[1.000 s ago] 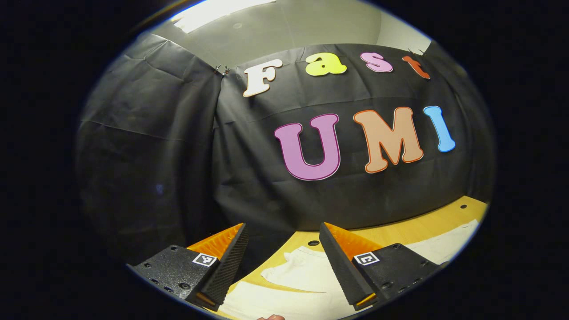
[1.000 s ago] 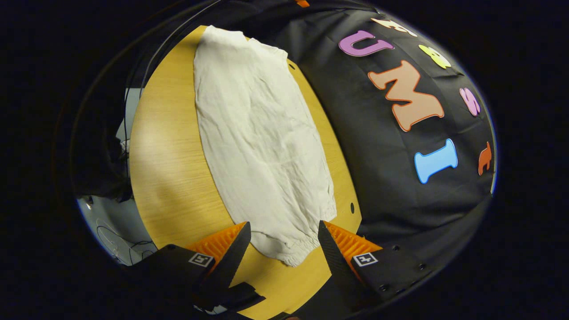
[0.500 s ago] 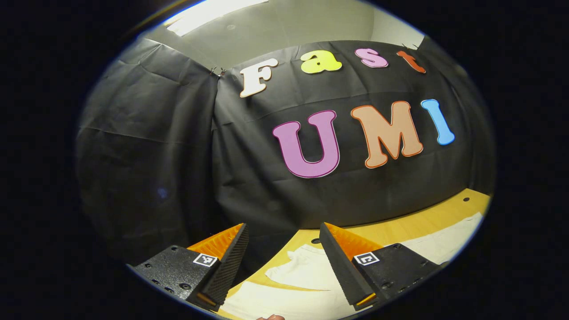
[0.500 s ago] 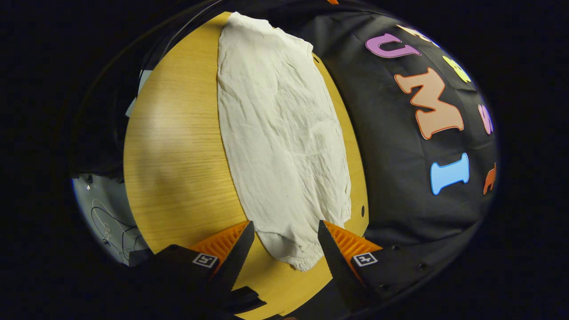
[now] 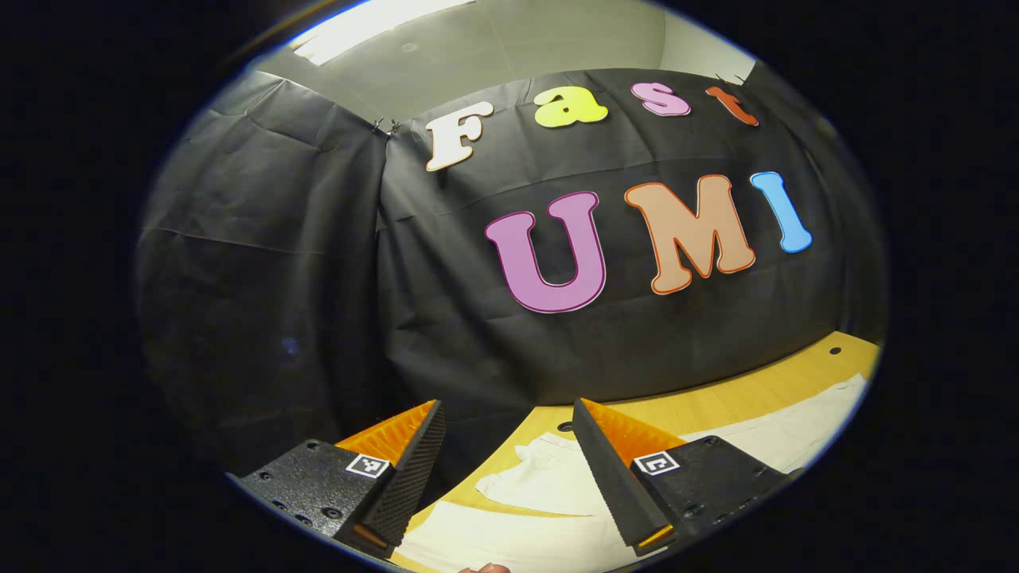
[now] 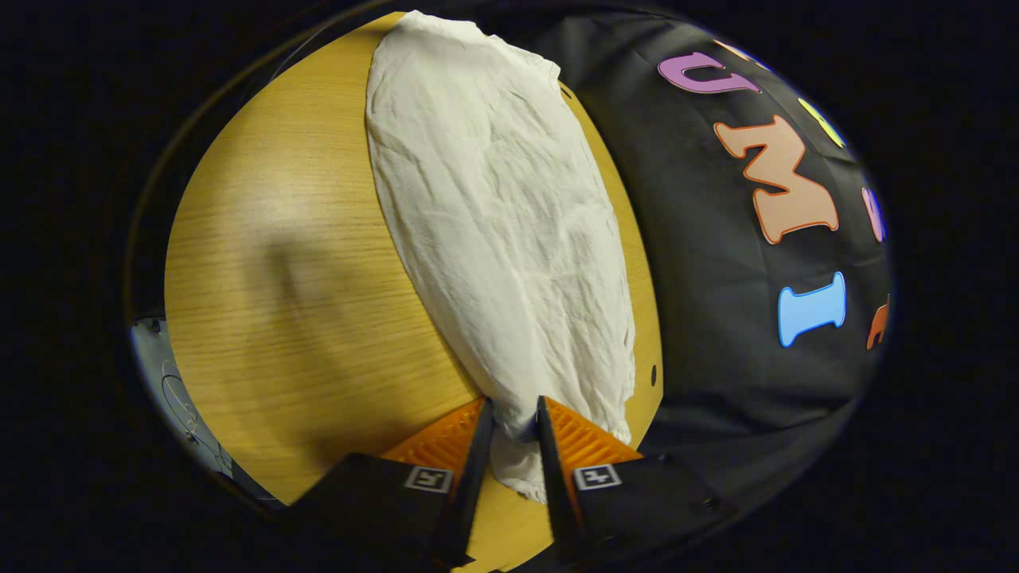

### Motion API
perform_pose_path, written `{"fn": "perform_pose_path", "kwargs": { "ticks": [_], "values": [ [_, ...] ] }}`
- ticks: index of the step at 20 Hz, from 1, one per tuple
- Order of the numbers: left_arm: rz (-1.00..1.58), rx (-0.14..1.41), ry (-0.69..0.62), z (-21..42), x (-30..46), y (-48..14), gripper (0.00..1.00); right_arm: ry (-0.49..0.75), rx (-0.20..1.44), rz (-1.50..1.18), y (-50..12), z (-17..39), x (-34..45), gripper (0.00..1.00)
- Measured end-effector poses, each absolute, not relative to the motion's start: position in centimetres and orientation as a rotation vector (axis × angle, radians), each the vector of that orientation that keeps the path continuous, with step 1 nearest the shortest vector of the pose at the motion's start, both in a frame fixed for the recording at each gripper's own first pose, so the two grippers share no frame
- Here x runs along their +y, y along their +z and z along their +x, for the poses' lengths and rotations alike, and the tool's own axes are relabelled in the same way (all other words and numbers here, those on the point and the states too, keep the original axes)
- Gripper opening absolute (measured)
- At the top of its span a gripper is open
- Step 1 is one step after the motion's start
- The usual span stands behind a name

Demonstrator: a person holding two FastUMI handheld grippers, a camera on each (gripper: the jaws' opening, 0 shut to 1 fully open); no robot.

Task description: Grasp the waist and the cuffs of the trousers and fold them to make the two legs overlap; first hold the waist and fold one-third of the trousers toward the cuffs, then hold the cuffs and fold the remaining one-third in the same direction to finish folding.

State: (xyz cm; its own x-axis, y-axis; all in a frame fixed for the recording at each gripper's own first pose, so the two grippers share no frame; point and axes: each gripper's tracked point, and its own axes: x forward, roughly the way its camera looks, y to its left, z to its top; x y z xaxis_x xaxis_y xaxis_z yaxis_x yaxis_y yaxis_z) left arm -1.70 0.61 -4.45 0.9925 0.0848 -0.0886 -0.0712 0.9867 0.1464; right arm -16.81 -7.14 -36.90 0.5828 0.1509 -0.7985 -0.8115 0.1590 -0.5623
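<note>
Trousers [image 6: 501,239] lie flat along the wooden table [image 6: 302,270], running from 12 to 6 o'clock in your right gripper view. Your right gripper [image 6: 513,446] is clamped on the near end's bunched hem, likely to fold from there. Your left gripper [image 5: 505,469] hangs spread apart above the cloth's other end, holding nothing.

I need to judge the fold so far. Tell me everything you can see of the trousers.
The trousers are off-white, thin, creased woven-looking cloth, lying flat lengthwise on the wooden table beside the booth's black wall. The right gripper pinches the gathered near end, bunching it. In the left gripper view the other end lies between open fingers, untouched.
</note>
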Motion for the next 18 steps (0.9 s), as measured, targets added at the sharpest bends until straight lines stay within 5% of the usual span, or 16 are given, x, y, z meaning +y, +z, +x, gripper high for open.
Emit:
{"fn": "perform_pose_path", "kwargs": {
  "ticks": [1,3,7,18],
  "values": [
    [0.148,0.100,0.078,-1.7,0.7,-4.8,0.95,0.767,0.676,-1.237,-37.2,-16.9,-7.2,0.25],
    [0.163,0.110,0.075,-2.3,1.3,-5.6,0.97,0.750,0.683,-1.225,-37.1,-16.8,-7.3,0.06],
    [0.239,0.135,0.060,-2.9,2.8,-7.1,0.96,0.736,0.736,-1.159,-37.1,-16.7,-7.2,0.17],
    [0.661,0.261,-0.192,-6.3,5.5,-14.2,0.96,0.716,0.709,-1.202,-37.0,-16.6,-7.1,0.12]
  ]
}}
